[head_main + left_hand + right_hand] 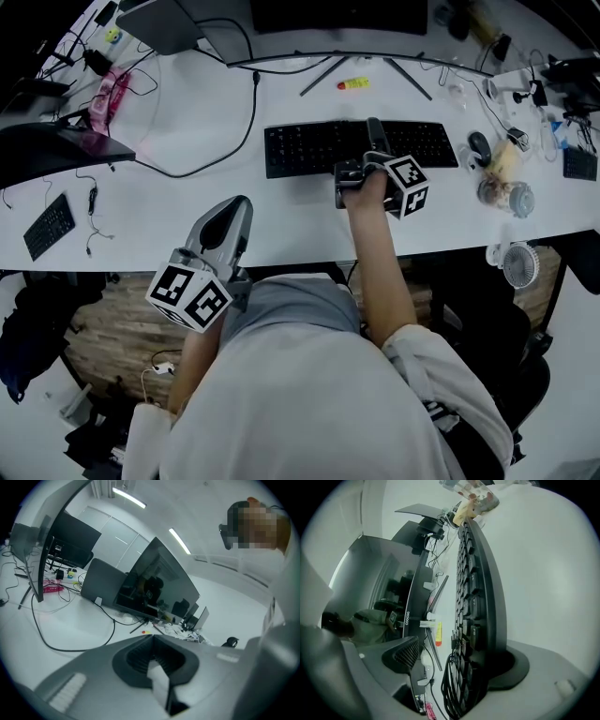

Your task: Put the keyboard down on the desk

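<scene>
Closest in, the person's soft grey shirt is filling the lower view. Left gripper, smooth grey plastic, is hovering near the desk's front edge, its ribbed pads pressing together on nothing. Right gripper is holding its jaws wide apart around the flat black keyboard, one ribbed pad standing clear of the keys. The keyboard is lying on the smooth white desk.

off-task clutter, head view
yellow marker lies between the two monitor stand legs. a black cable loops away to their left. a dark mouse sits near a clear jar, with a small white fan below both. small black keypad and pink item at far left.
</scene>
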Motion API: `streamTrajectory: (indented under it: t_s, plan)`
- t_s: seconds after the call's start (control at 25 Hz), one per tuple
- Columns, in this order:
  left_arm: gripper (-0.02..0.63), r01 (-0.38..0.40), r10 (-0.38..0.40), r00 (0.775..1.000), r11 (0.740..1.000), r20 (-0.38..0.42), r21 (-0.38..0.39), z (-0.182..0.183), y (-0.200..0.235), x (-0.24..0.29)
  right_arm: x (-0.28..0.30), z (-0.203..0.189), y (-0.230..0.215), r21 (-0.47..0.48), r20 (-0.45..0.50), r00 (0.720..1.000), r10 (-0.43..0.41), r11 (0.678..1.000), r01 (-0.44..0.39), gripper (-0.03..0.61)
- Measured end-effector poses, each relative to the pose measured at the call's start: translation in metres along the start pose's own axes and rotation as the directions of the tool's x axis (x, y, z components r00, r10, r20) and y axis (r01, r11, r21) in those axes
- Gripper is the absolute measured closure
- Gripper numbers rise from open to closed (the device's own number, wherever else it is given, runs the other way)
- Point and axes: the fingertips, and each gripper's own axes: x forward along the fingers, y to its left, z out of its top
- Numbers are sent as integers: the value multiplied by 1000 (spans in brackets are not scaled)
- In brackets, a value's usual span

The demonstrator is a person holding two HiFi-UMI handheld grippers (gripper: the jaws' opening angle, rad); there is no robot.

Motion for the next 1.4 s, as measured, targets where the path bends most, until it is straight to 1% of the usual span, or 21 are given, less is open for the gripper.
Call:
streamTrajectory:
  t_s: [0.52, 0.88, 1.2, 1.4]
  plan:
    - [614, 20, -20, 1000, 1000, 2, 4, -8, -12, 1, -12, 1, -8, 69, -16, 1000, 7, 998, -5, 143]
    - [614, 36, -36, 999, 999, 2, 4, -12, -22, 1, -18, 1, -21, 139, -32, 999, 6, 990, -1, 147]
    - [614, 44, -44, 999, 999, 6, 8, -15, -32, 1, -26, 1, -28, 166, -44, 999, 4, 986, 4, 152]
    - [614, 47, -47, 999, 999, 10, 3, -17, -37, 0, -31, -1, -27, 164, -48, 999, 9, 986, -1, 155]
